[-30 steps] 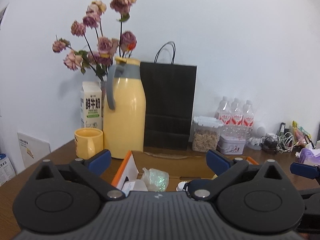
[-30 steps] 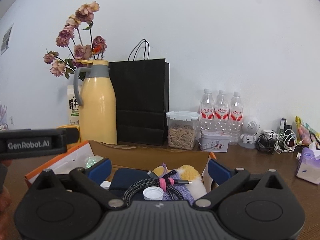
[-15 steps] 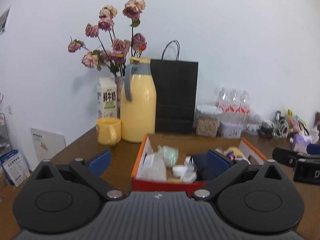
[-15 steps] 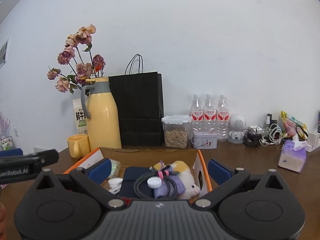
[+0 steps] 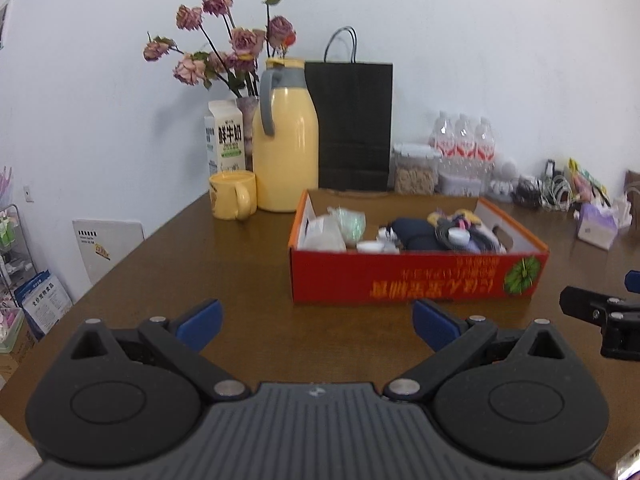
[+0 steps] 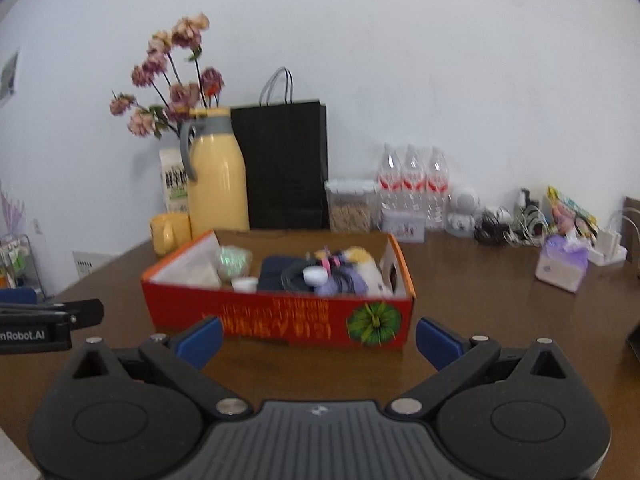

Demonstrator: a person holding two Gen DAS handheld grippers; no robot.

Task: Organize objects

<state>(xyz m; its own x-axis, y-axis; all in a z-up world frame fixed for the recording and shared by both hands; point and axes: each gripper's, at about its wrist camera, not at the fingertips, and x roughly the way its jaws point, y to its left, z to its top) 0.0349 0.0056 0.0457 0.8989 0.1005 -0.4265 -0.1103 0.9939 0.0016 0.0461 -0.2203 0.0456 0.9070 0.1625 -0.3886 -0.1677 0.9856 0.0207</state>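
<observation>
I have pulled both tools back from over the box: my left gripper [image 5: 316, 322] and right gripper [image 6: 318, 338] now hang spread and empty above bare table [image 5: 248, 264]. Just ahead sits the red box [image 5: 416, 276], filled with cable, pouch and plush. Everything seems packed, so I judge the tidying nearly finished.

Left claw [image 5: 316, 322] spread empty before the filled red box [image 5: 416, 280].

left gripper [image 5: 316, 320]: black ribbed body, round hubs, silver screws
fingers [image 5: 199, 319]: blue pads
right gripper [image 6: 318, 330]: same build (twin)
</observation>
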